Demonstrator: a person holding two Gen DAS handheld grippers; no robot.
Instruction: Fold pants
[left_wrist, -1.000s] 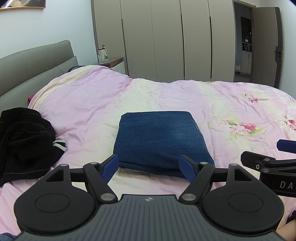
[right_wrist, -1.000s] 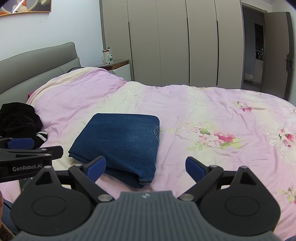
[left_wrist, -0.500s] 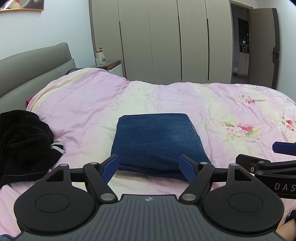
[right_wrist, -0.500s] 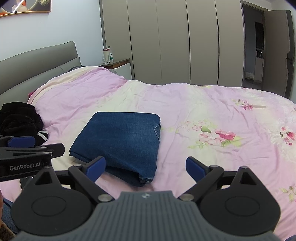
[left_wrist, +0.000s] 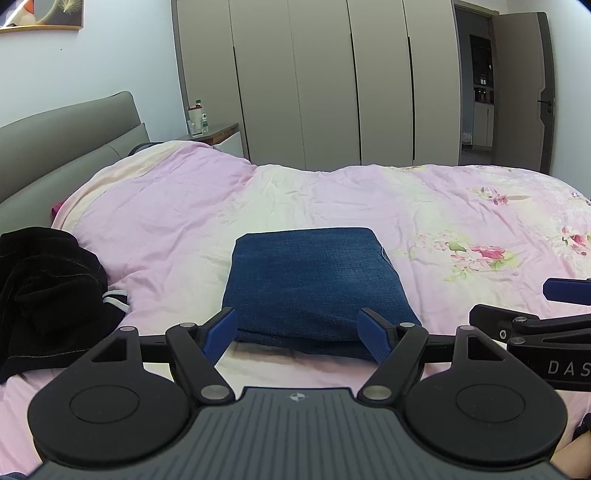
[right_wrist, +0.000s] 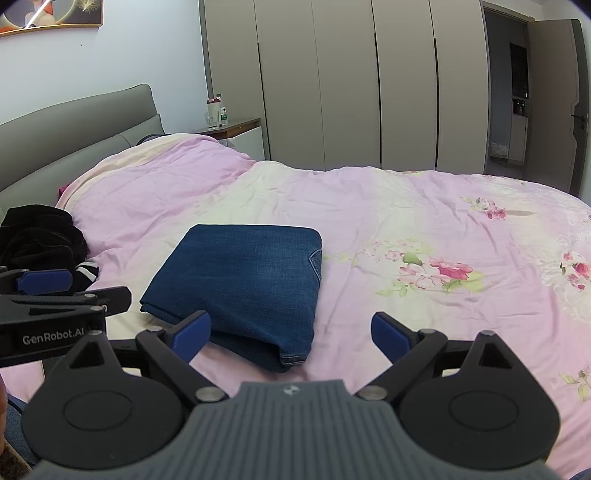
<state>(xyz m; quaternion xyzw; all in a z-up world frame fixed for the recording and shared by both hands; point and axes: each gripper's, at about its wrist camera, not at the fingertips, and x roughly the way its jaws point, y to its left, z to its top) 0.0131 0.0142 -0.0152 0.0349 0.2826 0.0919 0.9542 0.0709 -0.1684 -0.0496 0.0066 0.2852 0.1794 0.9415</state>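
Blue denim pants (left_wrist: 310, 284) (right_wrist: 243, 280) lie folded into a compact rectangle on the pink floral quilt (left_wrist: 424, 206) (right_wrist: 406, 210). My left gripper (left_wrist: 298, 334) hangs open just short of the pants' near edge, nothing between its blue-padded fingers. My right gripper (right_wrist: 291, 334) is open too, held over the pants' near right corner and holding nothing. Each gripper shows at the edge of the other's view: the right gripper (left_wrist: 546, 306) and the left gripper (right_wrist: 62, 291).
A heap of black clothing (left_wrist: 44, 291) (right_wrist: 40, 240) lies at the left by the grey headboard (left_wrist: 66, 147). A nightstand with bottles (right_wrist: 229, 125) stands beyond the bed, before tall wardrobe doors (left_wrist: 314, 81). An open doorway (right_wrist: 513, 88) is at the far right.
Both grippers have drawn back and risen slightly from the folded pants, staying open. The pants have not moved.
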